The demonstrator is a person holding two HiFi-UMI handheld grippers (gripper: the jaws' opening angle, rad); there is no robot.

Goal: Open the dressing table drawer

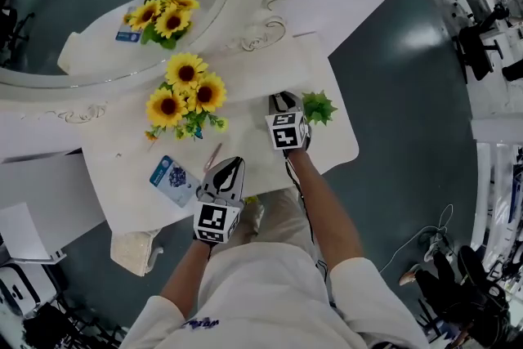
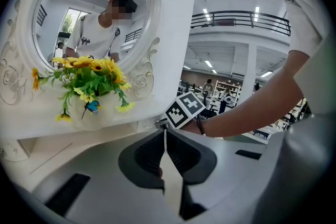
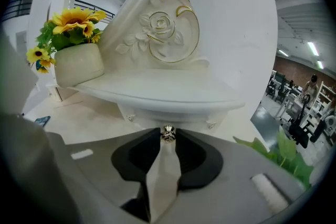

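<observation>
Sunflowers [image 1: 186,98] stand at the left of the white bench [image 1: 331,145], with a blue card [image 1: 173,180] in front. The left tongs [image 2: 165,131] hover at the bench's front edge, pinched together on nothing. Across to the right tongs [image 3: 168,137]: they're clamped on the small metal knob [image 3: 168,134] of the drawer [image 3: 185,117], tucked under the raised shelf [image 3: 157,93]. A green sprig [image 1: 317,106] lies just beside.

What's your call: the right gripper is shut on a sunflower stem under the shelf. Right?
Wrong thing held. The right gripper is shut on the drawer knob under the shelf; the right gripper view shows the knob between its jaw tips.
</observation>
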